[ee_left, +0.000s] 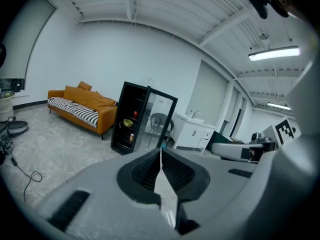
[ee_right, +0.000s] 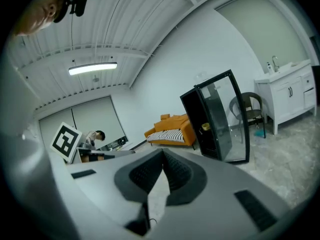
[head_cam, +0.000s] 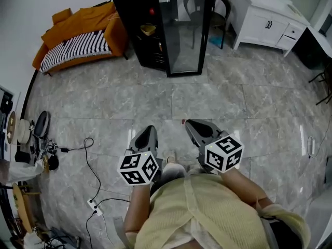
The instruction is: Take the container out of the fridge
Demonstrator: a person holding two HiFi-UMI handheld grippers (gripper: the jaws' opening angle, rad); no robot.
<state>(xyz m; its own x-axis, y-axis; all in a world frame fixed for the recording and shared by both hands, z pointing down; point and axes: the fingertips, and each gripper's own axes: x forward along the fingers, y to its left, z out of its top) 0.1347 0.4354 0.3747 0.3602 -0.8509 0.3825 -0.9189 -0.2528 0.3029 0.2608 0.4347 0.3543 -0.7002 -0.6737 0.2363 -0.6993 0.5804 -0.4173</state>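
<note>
A black fridge (head_cam: 148, 25) stands across the floor with its glass door (head_cam: 184, 30) swung open. On its shelves I see a yellow container (head_cam: 148, 29) and a small red item (head_cam: 151, 11); the container (ee_left: 128, 122) also shows in the left gripper view. My left gripper (head_cam: 148, 134) and right gripper (head_cam: 194, 125) are held close to my body, well short of the fridge. Both are shut with nothing between the jaws. The fridge (ee_right: 207, 121) appears at the right of the right gripper view.
An orange sofa (head_cam: 83, 35) with a striped blanket stands left of the fridge. A dark chair (head_cam: 210, 12) and a white cabinet (head_cam: 264, 17) are to its right. Cables and a power strip (head_cam: 93, 205) lie on the floor at the left, beside cluttered gear (head_cam: 26, 139).
</note>
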